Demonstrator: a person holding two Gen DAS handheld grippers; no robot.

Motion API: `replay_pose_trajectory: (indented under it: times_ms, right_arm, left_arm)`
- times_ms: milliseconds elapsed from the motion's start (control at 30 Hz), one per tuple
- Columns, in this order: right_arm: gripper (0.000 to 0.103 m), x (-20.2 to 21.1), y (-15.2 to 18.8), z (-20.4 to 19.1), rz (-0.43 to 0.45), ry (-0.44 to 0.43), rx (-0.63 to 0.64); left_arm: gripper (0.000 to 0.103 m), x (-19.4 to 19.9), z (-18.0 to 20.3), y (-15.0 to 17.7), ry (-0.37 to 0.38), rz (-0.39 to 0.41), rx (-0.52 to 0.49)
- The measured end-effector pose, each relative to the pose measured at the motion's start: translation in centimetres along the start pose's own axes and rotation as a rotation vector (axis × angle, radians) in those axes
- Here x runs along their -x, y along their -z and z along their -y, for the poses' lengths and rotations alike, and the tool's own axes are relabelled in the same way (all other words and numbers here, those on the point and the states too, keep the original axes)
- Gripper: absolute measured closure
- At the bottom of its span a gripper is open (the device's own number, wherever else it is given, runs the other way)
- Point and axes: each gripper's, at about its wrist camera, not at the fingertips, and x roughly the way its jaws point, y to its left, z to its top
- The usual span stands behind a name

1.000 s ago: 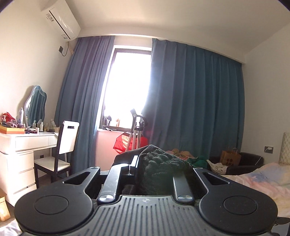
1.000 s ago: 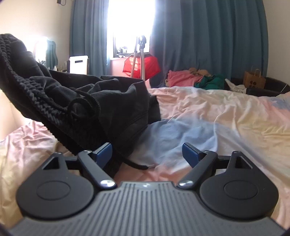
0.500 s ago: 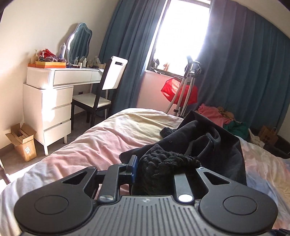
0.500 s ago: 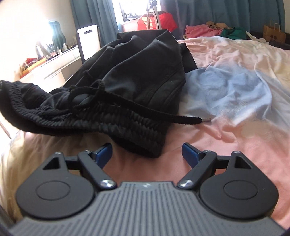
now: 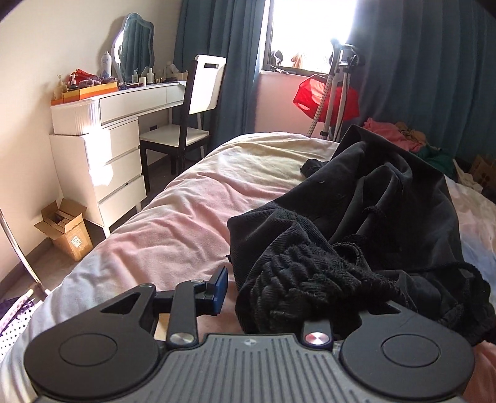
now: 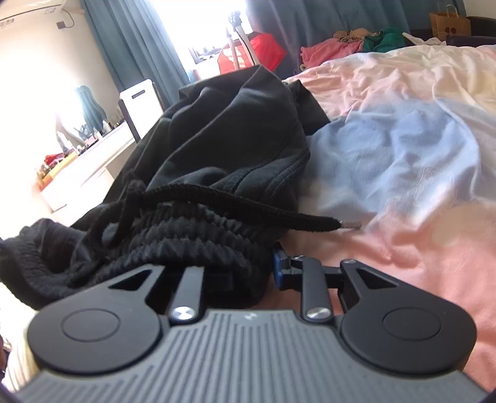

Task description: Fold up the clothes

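Note:
Black drawstring trousers lie crumpled on the pink and blue bed cover. In the left wrist view, their ribbed waistband drapes over the right finger of my left gripper. That gripper's blue left pad stands clear of the cloth, with a strip of bed showing between, so it is open. In the right wrist view my right gripper is shut on the waistband. Its right pad presses the cloth and its left finger is hidden. The drawstring trails to the right.
A white dressing table, a chair and a cardboard box stand left of the bed. A red bag on a stand is by the window. Pink and green clothes and a paper bag lie beyond the bed.
My left gripper came down with the waistband onto the bed, and its fingers spread apart. My right gripper moved in from the open bed cover and closed on the waistband.

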Motion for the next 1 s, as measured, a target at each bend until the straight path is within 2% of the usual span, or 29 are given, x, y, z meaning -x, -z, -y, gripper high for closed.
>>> replay_pose_trajectory:
  times_ms: [33,67,100,167,233,300,367,533,667,800,867,1000]
  right_arm:
    - [0.084,0.7,-0.4,0.0,0.024,0.001,-0.004]
    - [0.084,1.5,-0.9,0.0,0.048,0.002,-0.009]
    - [0.087,2.5,-1.3,0.4,0.079,-0.02,-0.051]
    - [0.088,4.6,-2.0,1.0,0.134,-0.059,-0.117]
    - [0.088,6.0,-2.5,1.3,0.169,-0.071,-0.136]
    - [0.09,6.7,-2.7,1.4,0.189,-0.061,-0.129]
    - [0.09,6.9,-2.9,1.7,0.192,-0.043,-0.126]
    - [0.09,6.1,-2.6,2.3,0.161,0.009,-0.12]
    - [0.09,5.4,-2.2,2.7,0.136,0.048,-0.115]
    - [0.09,4.7,-1.9,3.1,0.111,0.087,-0.109]
    - [0.089,4.4,-1.8,3.1,0.101,0.106,-0.102]
    - [0.088,3.5,-1.4,3.3,0.073,0.141,-0.1]
  left_arm:
    - [0.051,-0.1,0.3,0.1,-0.007,-0.01,-0.031]
    - [0.037,-0.1,0.6,0.2,-0.014,-0.021,-0.063]
    - [0.031,-0.5,0.9,0.3,-0.004,-0.056,-0.077]
    - [0.03,-1.2,1.4,0.5,0.005,-0.115,-0.099]
    - [0.027,-0.9,2.7,0.8,-0.028,-0.099,-0.176]
    - [0.02,0.1,4.1,1.4,-0.077,-0.037,-0.287]
    - [0.007,1.1,5.7,2.2,-0.112,0.028,-0.406]
    - [0.003,3.3,8.6,3.3,-0.125,0.18,-0.573]
    - [0.004,3.1,10.5,4.1,-0.132,0.226,-0.678]
    - [0.006,2.3,12.6,5.3,-0.185,0.288,-0.809]
    - [0.007,2.0,13.6,6.3,-0.224,0.35,-0.88]
    - [0.008,2.1,14.2,7.1,-0.237,0.466,-0.931]
